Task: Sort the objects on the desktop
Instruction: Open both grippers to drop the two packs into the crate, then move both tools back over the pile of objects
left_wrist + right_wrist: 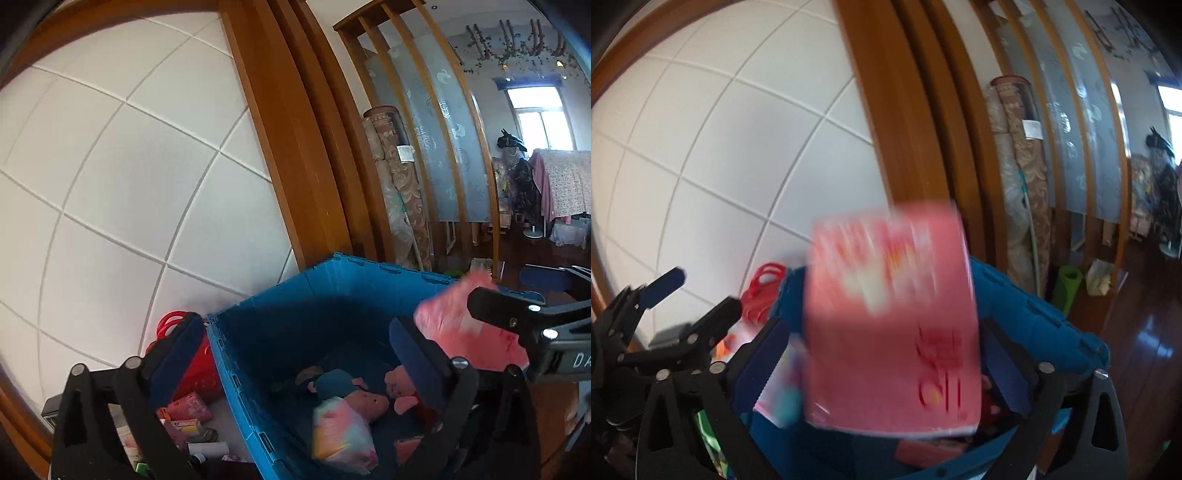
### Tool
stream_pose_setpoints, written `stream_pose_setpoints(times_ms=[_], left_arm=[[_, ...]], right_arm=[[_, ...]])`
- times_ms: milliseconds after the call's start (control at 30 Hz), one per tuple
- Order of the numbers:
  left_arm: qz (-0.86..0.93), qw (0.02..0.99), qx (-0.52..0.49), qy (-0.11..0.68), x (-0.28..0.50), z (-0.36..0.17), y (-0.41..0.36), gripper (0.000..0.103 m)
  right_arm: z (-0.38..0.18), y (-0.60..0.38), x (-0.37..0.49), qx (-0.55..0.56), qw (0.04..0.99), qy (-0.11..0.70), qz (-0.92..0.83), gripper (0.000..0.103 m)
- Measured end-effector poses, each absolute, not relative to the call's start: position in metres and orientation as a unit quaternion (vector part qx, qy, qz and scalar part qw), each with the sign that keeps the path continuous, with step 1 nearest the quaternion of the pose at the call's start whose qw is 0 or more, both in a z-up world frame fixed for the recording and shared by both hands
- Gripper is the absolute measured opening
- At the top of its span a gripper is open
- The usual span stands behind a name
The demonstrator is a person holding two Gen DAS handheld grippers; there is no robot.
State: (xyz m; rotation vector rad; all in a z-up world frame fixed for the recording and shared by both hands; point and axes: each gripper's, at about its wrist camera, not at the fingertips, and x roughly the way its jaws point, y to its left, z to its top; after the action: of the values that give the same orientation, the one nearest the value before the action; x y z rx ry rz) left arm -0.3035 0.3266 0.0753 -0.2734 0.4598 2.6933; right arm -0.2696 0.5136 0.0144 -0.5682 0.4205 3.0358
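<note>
A blue plastic crate [280, 317] stands below both grippers; inside it lie pink plush toys [369, 400] and a pastel bag [341, 435]. My left gripper [295, 354] is open over the crate with nothing between its blue pads. A blurred pink packet [890, 321] hangs in the air above the crate [1027, 306], between the wide-spread fingers of my right gripper [886, 362]; a gap shows on each side, so the pads do not press it. In the left wrist view the same packet [454, 325] shows beside a finger [495, 306] of the right gripper.
A red basket [195, 365] stands left of the crate, with several small packets and tubes [192, 424] in front of it. White padded wall panels and a wooden frame [295, 147] rise behind. Rolled carpets [399, 192] lean at the right. The left gripper [694, 299] shows at left.
</note>
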Motion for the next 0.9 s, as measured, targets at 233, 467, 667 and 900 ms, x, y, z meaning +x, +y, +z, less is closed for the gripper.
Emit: stream_pose_setpoints(times_ms=[233,467,667,900], left_arm=[[0.956,0.183,-0.098,0.208,-0.303,0.065,0.346,0.103],[0.966,0.150,-0.107,0.183,-0.306,0.063,0.330,0.103],[0.972,0.125,-0.112,0.163,-0.304,0.059,0.310,0.103],[0.980,0.095,-0.110,0.137,-0.292,0.051,0.288,0.103]], right_arm=[[0.013,0.525,-0.269,-0.180,-0.008,0.150,0.972,0.103],[0.009,0.508,-0.260,-0.176,-0.029,0.132,0.975,0.103],[0.003,0.491,-0.253,-0.176,-0.037,0.112,0.977,0.103],[-0.007,0.467,-0.243,-0.176,-0.048,0.079,0.980,0.103]])
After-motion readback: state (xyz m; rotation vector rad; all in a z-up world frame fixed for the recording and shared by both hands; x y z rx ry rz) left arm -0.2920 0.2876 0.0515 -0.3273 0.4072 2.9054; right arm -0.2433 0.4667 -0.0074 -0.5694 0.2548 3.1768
